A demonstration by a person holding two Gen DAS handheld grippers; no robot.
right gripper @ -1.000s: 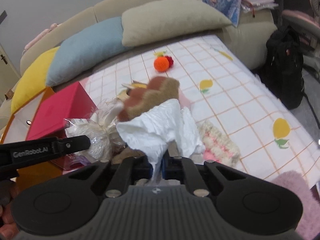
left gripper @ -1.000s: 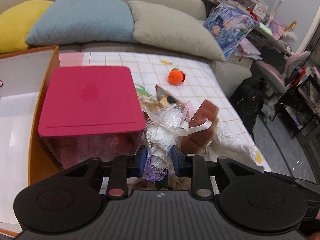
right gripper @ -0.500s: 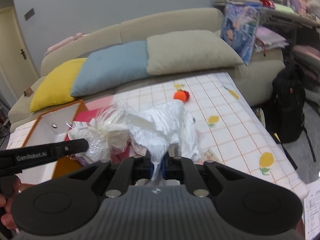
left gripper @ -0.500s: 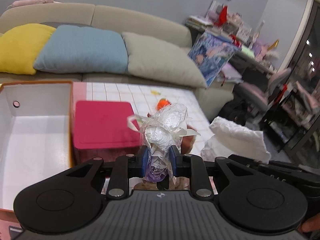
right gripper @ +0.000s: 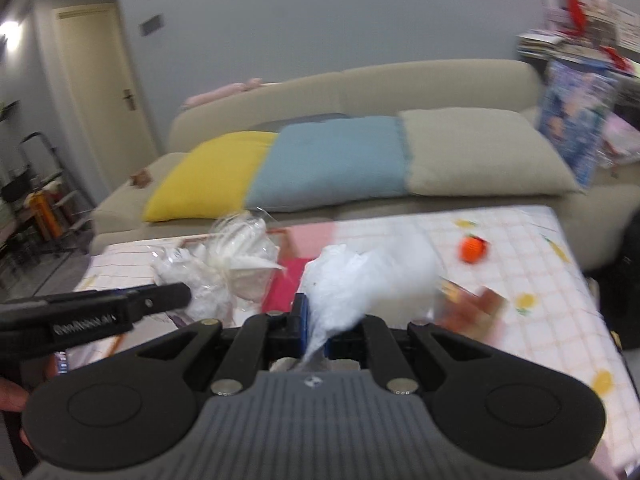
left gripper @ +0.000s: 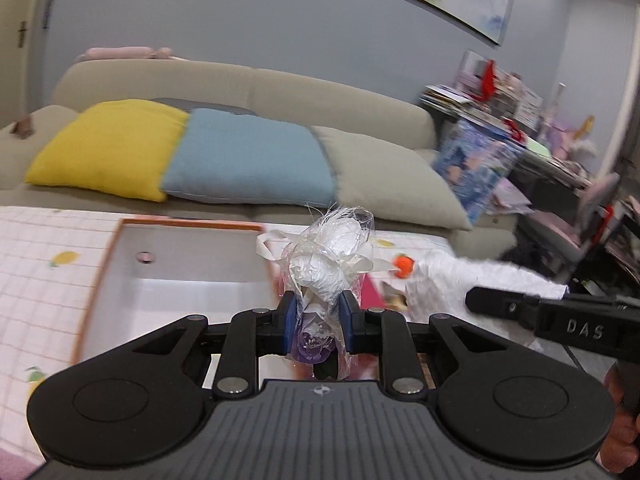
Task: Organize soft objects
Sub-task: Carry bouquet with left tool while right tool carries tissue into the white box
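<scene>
The left gripper (left gripper: 316, 314) clamped a cellophane-wrapped bundle (left gripper: 330, 264) standing upright; the right gripper (right gripper: 316, 330) pinched a white crumpled cloth (right gripper: 368, 280) rising forward.

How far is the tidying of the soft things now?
Done: nothing shows inside the orange-rimmed box yet. In hand: the left claw grips a plastic-wrapped bundle, the right claw a white cloth. Left: the orange ball and a blurred brown item lie on the table.

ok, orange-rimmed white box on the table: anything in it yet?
Visible part empty: the orange-rimmed white box shows only bare white floor and walls. Its near end is hidden behind the left gripper.
</scene>
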